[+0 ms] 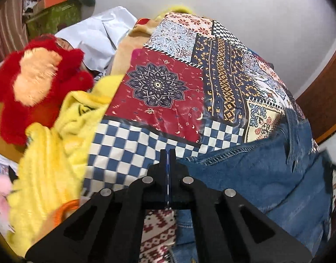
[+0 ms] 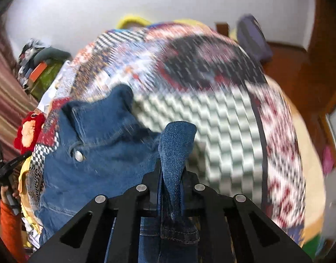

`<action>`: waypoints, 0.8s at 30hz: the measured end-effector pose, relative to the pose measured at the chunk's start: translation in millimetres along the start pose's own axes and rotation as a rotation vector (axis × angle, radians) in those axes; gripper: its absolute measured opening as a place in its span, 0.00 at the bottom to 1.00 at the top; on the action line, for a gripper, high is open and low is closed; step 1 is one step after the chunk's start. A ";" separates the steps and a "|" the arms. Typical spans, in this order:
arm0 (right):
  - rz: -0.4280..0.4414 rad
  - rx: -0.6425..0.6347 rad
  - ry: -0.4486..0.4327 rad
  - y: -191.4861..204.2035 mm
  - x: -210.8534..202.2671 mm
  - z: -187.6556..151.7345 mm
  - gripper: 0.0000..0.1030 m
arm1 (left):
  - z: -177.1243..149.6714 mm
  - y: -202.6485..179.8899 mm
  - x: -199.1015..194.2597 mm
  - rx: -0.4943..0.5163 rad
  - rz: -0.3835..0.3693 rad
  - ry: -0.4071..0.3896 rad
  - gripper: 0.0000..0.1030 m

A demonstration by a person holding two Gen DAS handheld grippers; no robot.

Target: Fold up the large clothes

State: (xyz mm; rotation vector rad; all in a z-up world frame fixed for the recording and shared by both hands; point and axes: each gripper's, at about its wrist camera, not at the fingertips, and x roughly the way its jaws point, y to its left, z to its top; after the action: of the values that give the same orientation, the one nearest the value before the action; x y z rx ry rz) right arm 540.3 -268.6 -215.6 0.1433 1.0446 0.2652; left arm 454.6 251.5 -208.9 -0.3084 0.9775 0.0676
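The left gripper point(image 1: 168, 153) is sitting at the lower centre of the left wrist view with its fingers pressed together, only a thin blue sliver showing between them — whether that sliver is cloth I cannot tell. The denim jacket point(image 1: 266, 175) is spreading across the lower right of that frame, its stitched hem running just beside the fingertips, and it is lying on the patchwork bedspread point(image 1: 168, 83), which is filling the middle with red, navy and blue-checked panels. To the left, a yellow fleece garment point(image 1: 58, 153) is bunching up against the bedspread's edge, and a red plush toy point(image 1: 36, 76) is resting above it at the left of the frame; a white garment point(image 1: 97, 30) is lying further back at the upper left. Over in the right wrist view, much of it smeared by blur, the right gripper point(image 2: 171, 164) is clenching a fold of the denim jacket point(image 2: 97, 153) — the cloth is poking up between the fingers at lower centre. A metal button point(image 2: 78, 155) is showing on the denim at the left, with the bedspread point(image 2: 222, 120) stretching away behind.
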 end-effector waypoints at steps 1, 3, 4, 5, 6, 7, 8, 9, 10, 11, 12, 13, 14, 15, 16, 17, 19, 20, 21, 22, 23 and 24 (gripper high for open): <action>-0.007 -0.013 -0.012 4.7 1.0 8.8 0.09 | 0.2 -0.3 -2.1 0.008 0.003 0.000 0.00; -0.025 -0.033 -0.032 11.6 4.8 26.1 0.08 | -0.1 -1.6 -4.8 0.027 0.023 -0.006 0.00; -0.034 -0.038 -0.037 14.2 8.1 32.3 0.08 | -0.4 -4.3 -2.5 0.035 0.024 0.000 0.01; -0.051 -0.049 -0.040 16.9 13.3 38.5 0.09 | -1.5 -6.7 -0.2 0.043 0.018 0.014 0.03; -0.073 -0.060 -0.042 19.2 19.0 44.2 0.09 | -2.9 -10.3 5.1 0.050 0.014 0.033 0.04; -0.104 -0.075 -0.039 19.9 27.4 48.1 0.09 | -3.8 -13.1 10.4 0.054 0.013 0.049 0.05; -0.125 -0.086 -0.035 19.9 34.5 49.4 0.09 | -5.6 -18.5 18.0 0.060 0.005 0.070 0.06; -0.149 -0.096 -0.026 17.9 44.1 49.5 0.09 | -7.3 -23.3 24.4 0.067 -0.008 0.087 0.06; -0.161 -0.100 -0.015 15.7 51.4 47.5 0.09 | -10.0 -29.4 30.8 0.076 -0.021 0.105 0.08; -0.172 -0.105 -0.001 11.0 60.4 46.3 0.09 | -12.9 -35.6 37.7 0.092 -0.028 0.122 0.12; -0.180 -0.109 0.007 7.5 65.8 43.0 0.09 | -17.2 -41.8 43.5 0.111 -0.027 0.132 0.14; -0.189 -0.116 0.013 4.0 70.6 39.8 0.09 | -19.8 -47.0 49.6 0.127 -0.017 0.140 0.18; -0.195 -0.129 0.020 0.1 76.1 36.2 0.09 | -22.9 -51.7 56.7 0.142 -0.002 0.151 0.22; -0.200 -0.139 0.022 -2.2 79.1 34.1 0.09 | -25.6 -55.1 63.1 0.150 0.010 0.161 0.23; -0.199 -0.149 0.021 -5.4 81.5 31.1 0.09 | -28.2 -56.9 70.5 0.150 0.017 0.175 0.23; -0.191 -0.153 0.022 -8.3 83.7 29.3 0.09 | -29.8 -57.6 75.6 0.146 0.019 0.184 0.23; -0.183 -0.149 0.028 -11.4 85.4 28.2 0.11 | -32.7 -58.6 83.3 0.143 0.027 0.189 0.23; -0.191 -0.150 0.027 -12.3 85.6 27.5 0.15 | -34.2 -60.9 85.1 0.152 0.039 0.182 0.23; -0.216 -0.161 0.028 -12.2 86.1 26.8 0.25 | -35.3 -63.2 84.9 0.160 0.048 0.178 0.23; -0.269 -0.178 0.020 -11.8 86.2 25.5 0.33 | -36.6 -66.6 85.1 0.177 0.065 0.172 0.23; -0.316 -0.190 0.007 -11.5 84.5 24.0 0.57 | -37.3 -69.1 85.3 0.189 0.076 0.169 0.23; -0.367 -0.200 -0.004 -12.2 83.4 22.4 0.74 | -38.4 -72.0 85.6 0.203 0.089 0.165 0.23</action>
State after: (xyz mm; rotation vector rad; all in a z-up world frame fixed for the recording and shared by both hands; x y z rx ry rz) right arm 601.1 -256.5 -277.0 -0.2271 1.0139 0.0344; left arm 485.7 164.8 -283.1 -0.0848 1.1523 0.0240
